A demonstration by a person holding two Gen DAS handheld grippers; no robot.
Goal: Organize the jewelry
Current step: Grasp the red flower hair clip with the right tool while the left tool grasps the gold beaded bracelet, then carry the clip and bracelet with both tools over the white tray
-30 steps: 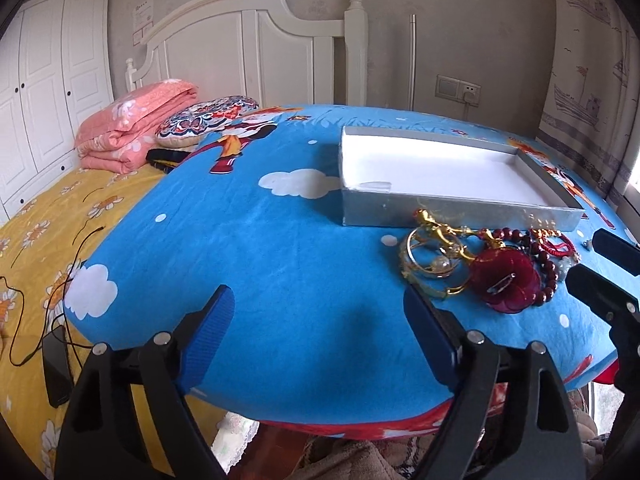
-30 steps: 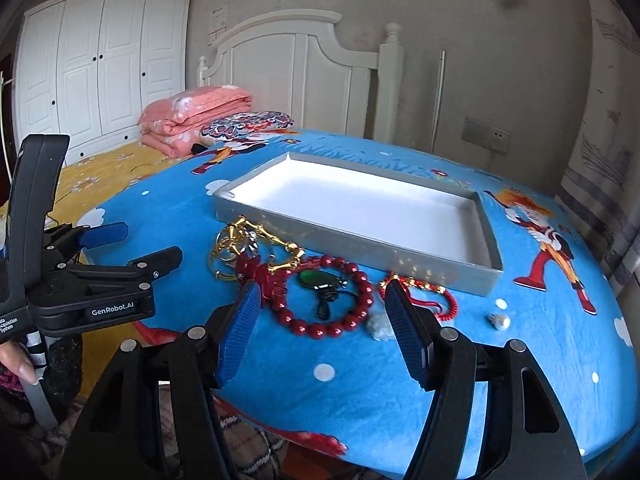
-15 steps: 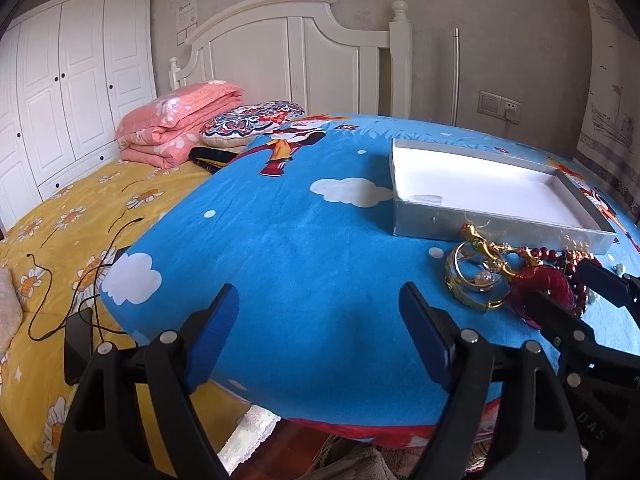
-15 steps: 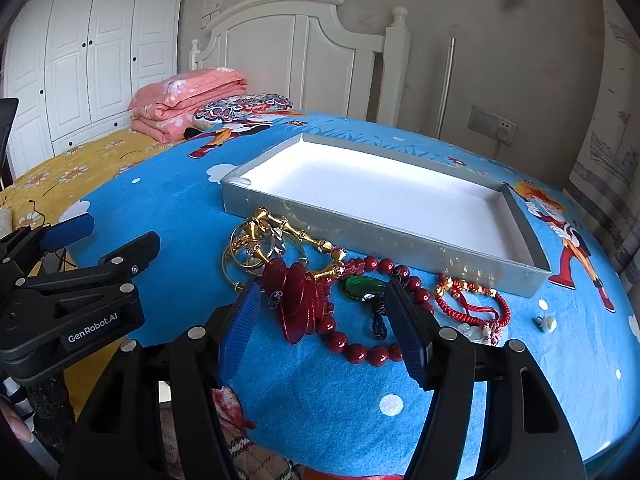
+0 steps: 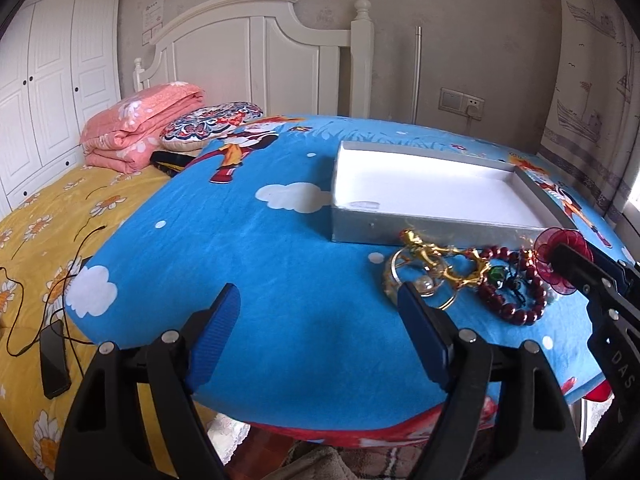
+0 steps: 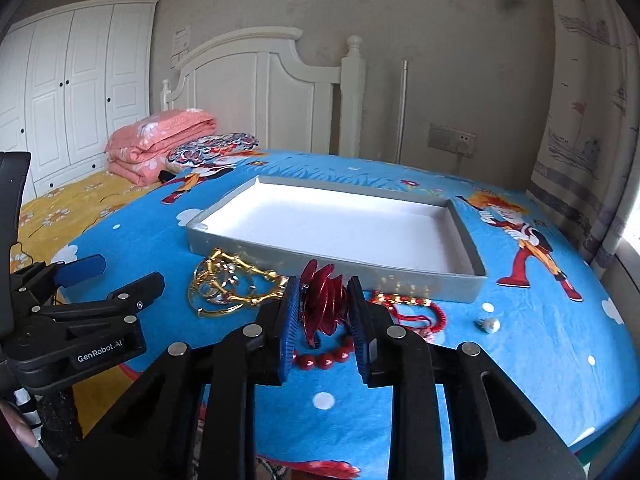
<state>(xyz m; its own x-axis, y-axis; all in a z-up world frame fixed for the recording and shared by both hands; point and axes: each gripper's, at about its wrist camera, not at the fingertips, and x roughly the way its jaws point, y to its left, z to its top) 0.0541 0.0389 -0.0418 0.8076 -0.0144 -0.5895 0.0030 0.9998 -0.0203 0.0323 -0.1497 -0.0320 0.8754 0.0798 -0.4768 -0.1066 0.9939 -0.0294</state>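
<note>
My right gripper (image 6: 325,300) is shut on a translucent red flower hair clip (image 6: 322,304) and holds it just above the table, in front of the grey tray (image 6: 472,256) with a white floor. The clip also shows in the left wrist view (image 5: 554,256). A gold chain and bangles (image 6: 224,286), a dark red bead bracelet (image 5: 516,300) with a green stone (image 5: 497,275), and a red cord bracelet (image 6: 416,308) lie on the blue cloth near the tray. My left gripper (image 5: 320,320) is open and empty, hovering left of the jewelry.
A small pearl-like bead (image 6: 490,325) lies right of the jewelry. The round table (image 5: 240,264) has a blue cartoon cloth. A bed with yellow sheets (image 5: 36,232), pink quilts (image 5: 140,132) and a phone on a cable (image 5: 54,364) is at the left.
My right gripper moved forward and shut on the red hair clip, lifting it off the pile. My left gripper stayed open and shifted slightly left and back.
</note>
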